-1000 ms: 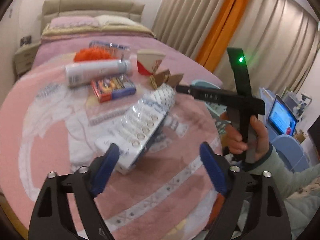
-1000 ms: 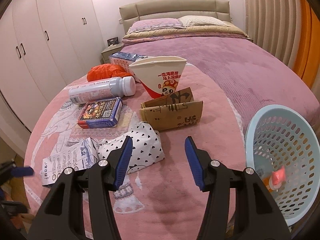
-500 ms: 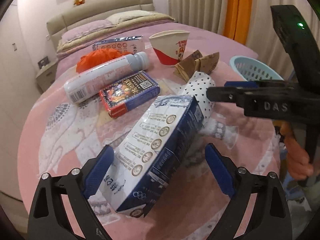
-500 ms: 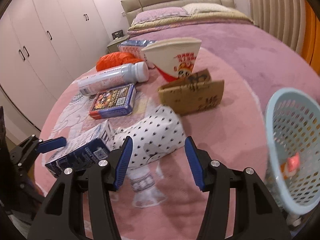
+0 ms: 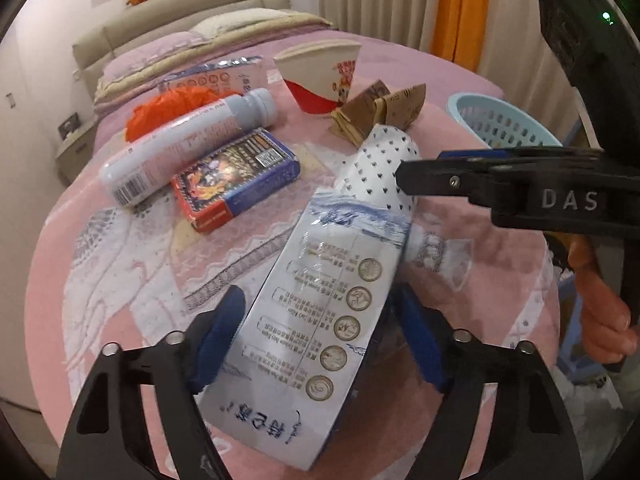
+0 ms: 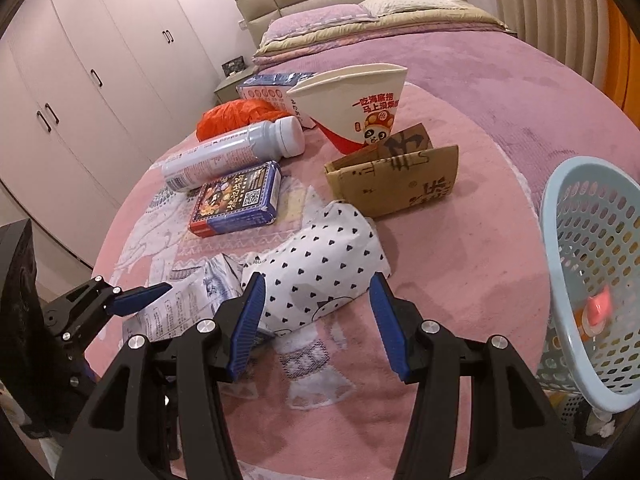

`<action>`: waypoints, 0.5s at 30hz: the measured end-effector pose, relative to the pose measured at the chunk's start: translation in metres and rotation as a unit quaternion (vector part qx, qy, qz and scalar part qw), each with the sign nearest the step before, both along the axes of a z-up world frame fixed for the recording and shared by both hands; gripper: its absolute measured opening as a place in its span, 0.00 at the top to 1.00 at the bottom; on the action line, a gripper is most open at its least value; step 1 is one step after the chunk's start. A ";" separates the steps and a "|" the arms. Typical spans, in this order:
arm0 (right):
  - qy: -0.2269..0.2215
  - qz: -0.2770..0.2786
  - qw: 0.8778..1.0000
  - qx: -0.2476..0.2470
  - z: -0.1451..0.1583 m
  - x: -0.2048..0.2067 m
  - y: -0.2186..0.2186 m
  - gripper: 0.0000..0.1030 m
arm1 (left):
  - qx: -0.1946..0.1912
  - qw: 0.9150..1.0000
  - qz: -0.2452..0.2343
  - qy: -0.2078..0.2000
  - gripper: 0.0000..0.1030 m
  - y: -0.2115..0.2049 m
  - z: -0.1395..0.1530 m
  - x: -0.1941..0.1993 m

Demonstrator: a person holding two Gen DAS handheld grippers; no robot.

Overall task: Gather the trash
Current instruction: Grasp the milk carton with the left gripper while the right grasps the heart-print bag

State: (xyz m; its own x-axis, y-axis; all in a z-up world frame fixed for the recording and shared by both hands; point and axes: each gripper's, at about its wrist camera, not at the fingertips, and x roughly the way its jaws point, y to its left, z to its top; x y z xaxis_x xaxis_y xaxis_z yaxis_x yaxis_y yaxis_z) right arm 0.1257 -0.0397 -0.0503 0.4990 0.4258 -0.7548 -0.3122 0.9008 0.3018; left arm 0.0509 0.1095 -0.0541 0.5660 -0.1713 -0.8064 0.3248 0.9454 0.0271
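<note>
Right wrist view, blue basket (image 6: 592,264) holding a pink scrap (image 6: 597,307), right tool (image 6: 316,320) half-wide, left tool (image 5: 320,344) closing on milk carton (image 5: 320,312).

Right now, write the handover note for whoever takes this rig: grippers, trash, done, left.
Left gripper: jaws have just been closing, pads now on the milk carton, which is tilted on the pink blanket.
Right gripper: open, empty, hovering at the polka-dot wrapper.
Done: blue basket on the right holds some small items.
Left: carton, wrapper, cardboard sleeve, paper cone box, bottle, card box, orange bag, box behind it.
</note>
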 end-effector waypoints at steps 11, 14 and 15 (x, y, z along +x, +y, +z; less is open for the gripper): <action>0.053 -0.032 0.998 0.010 -0.018 0.029 0.025 0.29 | -0.090 0.988 0.119 -0.037 0.41 0.081 0.017 -0.025; 0.045 -0.048 0.998 -0.004 -0.018 0.035 0.037 0.29 | -0.094 0.987 0.121 -0.043 0.41 0.084 0.020 -0.027; 0.040 -0.049 0.998 -0.012 -0.018 0.035 0.041 0.29 | -0.096 0.987 0.120 -0.045 0.41 0.084 0.021 -0.027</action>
